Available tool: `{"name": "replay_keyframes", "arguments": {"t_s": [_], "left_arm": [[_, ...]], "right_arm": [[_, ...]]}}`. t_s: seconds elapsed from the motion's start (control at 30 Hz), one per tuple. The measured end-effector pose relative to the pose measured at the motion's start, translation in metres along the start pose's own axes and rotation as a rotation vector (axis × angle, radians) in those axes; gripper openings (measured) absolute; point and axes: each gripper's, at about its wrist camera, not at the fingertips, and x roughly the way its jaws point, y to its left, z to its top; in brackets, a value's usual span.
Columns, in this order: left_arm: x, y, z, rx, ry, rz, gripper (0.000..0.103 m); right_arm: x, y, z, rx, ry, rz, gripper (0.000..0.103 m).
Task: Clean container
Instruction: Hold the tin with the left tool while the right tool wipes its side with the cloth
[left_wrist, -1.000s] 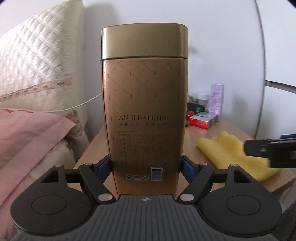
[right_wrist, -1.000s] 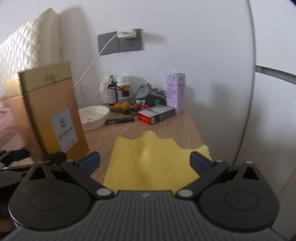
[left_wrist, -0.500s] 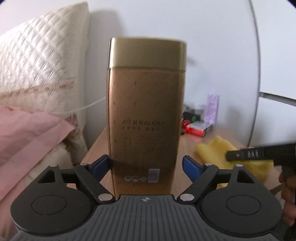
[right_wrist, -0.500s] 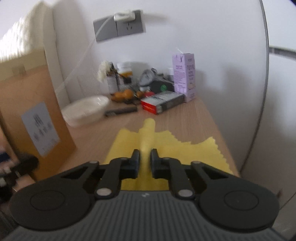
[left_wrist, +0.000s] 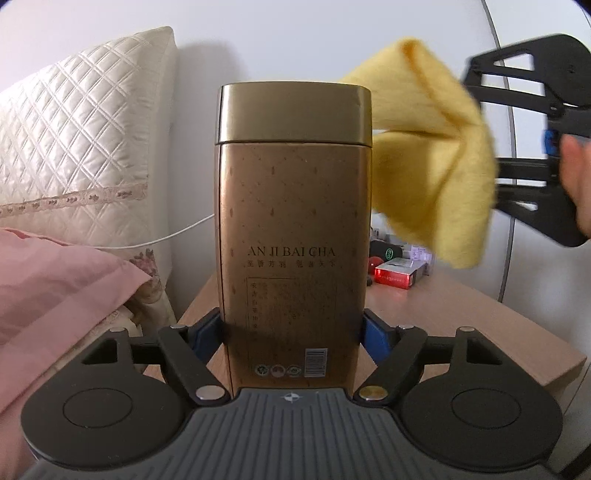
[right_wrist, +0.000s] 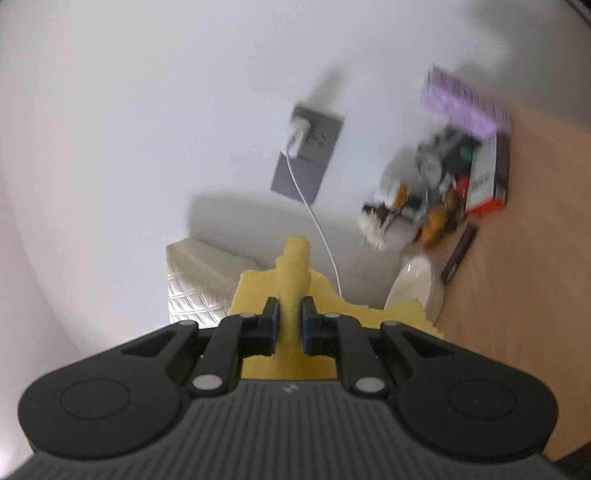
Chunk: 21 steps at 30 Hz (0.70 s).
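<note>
2 grippers share the work: the left gripper (left_wrist: 294, 332) has its blue pads pressed against both lower sides of the tall gold tea tin (left_wrist: 294, 236), which stands upright at 12 o'clock in the left wrist view with its lid on and the wooden bedside table (left_wrist: 461, 317) beneath it; whether its base touches the wood I cannot tell, since the gripper body hides it. The right gripper (right_wrist: 289, 325) has its fingers nearly together, pinching a raised fold of the yellow cloth (right_wrist: 291, 280), and from the left wrist view that cloth (left_wrist: 436, 147) hangs in the air at about 2 o'clock, just beside the tin's lid and upper right edge, apart from it as far as I can tell. The right view is tilted and blurred, with a wall socket (right_wrist: 306, 155) and charger cable at 12 o'clock and a cluster of small items near a white bowl (right_wrist: 413, 288) at 2 o'clock. My reading is that the cloth is in hand and the wiping itself has not begun. Next, the cloth should be brought onto the tin's lid or side and drawn along it, while the left grip holds firm so the tall tin does not twist or tip under the push
</note>
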Motion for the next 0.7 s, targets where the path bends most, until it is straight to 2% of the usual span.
{"name": "replay_keyframes", "arguments": {"t_s": [0.13, 0.23, 0.47, 0.57, 0.7], "left_arm": [[-0.003, 0.002, -0.001, 0.007, -0.005, -0.001, 0.079], [-0.003, 0.007, 0.001, 0.001, 0.004, -0.005, 0.079], [-0.006, 0.007, 0.003, -0.003, 0.014, -0.009, 0.079], [-0.006, 0.007, 0.003, -0.004, 0.014, -0.01, 0.079], [-0.005, 0.006, 0.003, -0.006, 0.009, -0.003, 0.079]], "right_arm": [[0.015, -0.001, -0.015, -0.001, 0.036, -0.019, 0.014], [0.02, -0.008, -0.023, -0.024, 0.029, -0.029, 0.014], [0.017, -0.039, -0.038, -0.05, 0.05, -0.147, 0.014], [0.018, -0.044, -0.037, -0.006, 0.053, -0.128, 0.014], [0.018, -0.018, -0.028, -0.034, 0.046, -0.039, 0.014]]}}
